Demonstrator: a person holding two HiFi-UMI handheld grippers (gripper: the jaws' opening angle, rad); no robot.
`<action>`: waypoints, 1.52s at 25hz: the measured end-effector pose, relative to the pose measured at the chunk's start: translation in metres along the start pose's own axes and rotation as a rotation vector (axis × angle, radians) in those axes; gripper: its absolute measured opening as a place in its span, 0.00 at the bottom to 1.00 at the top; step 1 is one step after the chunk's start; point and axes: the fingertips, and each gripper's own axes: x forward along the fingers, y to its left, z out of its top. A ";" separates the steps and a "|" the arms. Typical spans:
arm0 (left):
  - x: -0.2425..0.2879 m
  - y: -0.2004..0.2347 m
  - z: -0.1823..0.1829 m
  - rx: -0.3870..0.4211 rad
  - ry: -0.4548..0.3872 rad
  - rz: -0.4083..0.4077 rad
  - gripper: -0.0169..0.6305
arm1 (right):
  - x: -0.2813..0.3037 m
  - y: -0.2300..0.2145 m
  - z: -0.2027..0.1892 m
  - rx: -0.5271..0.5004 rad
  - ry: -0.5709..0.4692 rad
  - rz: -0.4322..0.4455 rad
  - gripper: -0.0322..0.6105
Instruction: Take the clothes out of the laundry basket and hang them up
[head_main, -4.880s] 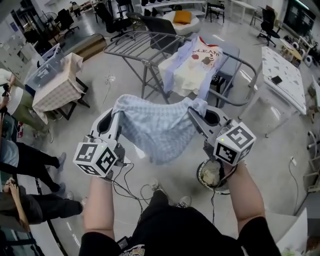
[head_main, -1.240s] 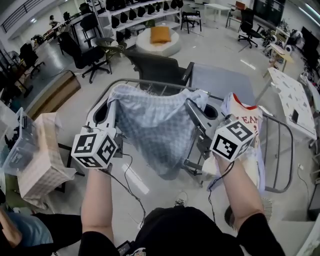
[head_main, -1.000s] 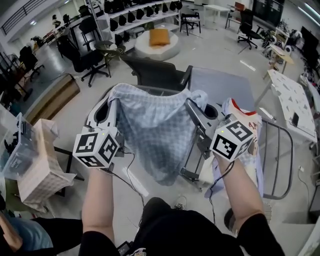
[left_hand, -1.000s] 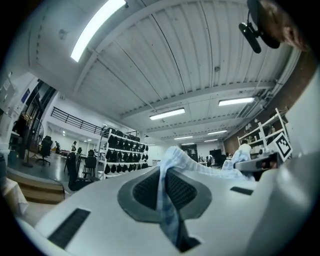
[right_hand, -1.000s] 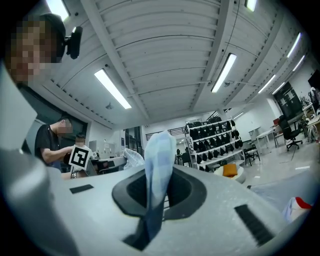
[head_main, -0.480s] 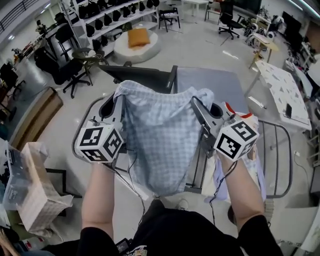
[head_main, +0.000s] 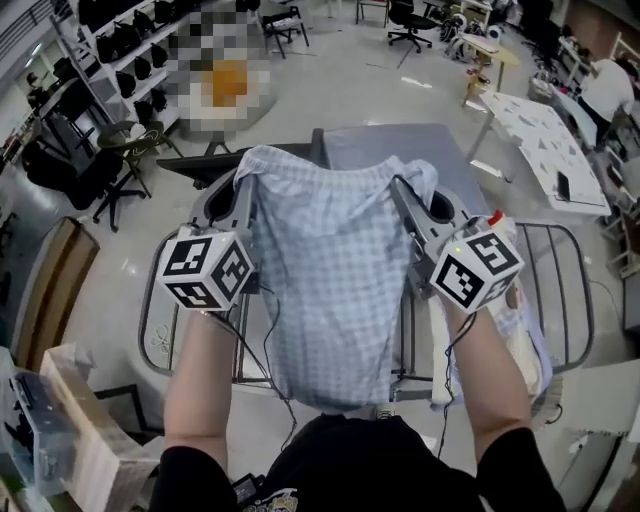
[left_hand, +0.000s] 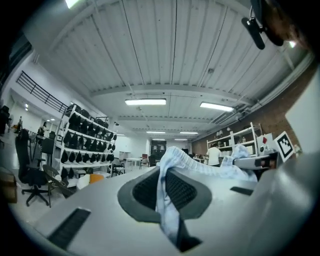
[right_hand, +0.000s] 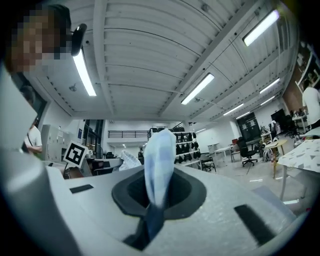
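Observation:
A light blue checked garment (head_main: 330, 270) hangs spread between my two grippers in the head view. My left gripper (head_main: 243, 178) is shut on its upper left corner, and my right gripper (head_main: 408, 185) is shut on the upper right corner. In the left gripper view the cloth (left_hand: 167, 170) is pinched in the left gripper (left_hand: 171, 202). The right gripper view shows a fold of cloth (right_hand: 159, 155) rising out of the right gripper (right_hand: 152, 202). Below the garment stands the grey metal drying rack (head_main: 570, 262). A cream T-shirt (head_main: 520, 335) hangs over its right side.
A dark grey chair back (head_main: 260, 162) and a grey panel (head_main: 405, 148) stand just beyond the rack. A white table (head_main: 545, 135) is at the far right. Black office chairs (head_main: 85, 172) stand at the left. A cardboard box (head_main: 75, 445) sits at the lower left.
Both grippers have carried the spread garment across the room, still shut on its corners. The drying rack, earlier off to the right, now lies directly beneath the garment.

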 end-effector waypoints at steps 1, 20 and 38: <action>0.008 0.003 -0.006 -0.005 0.008 -0.015 0.06 | 0.004 -0.004 -0.005 -0.004 0.004 -0.021 0.09; 0.085 0.019 -0.207 -0.007 0.308 -0.100 0.06 | 0.038 -0.084 -0.169 0.061 0.284 -0.215 0.09; 0.066 0.021 -0.301 0.051 0.536 -0.120 0.20 | 0.035 -0.104 -0.257 0.134 0.485 -0.252 0.25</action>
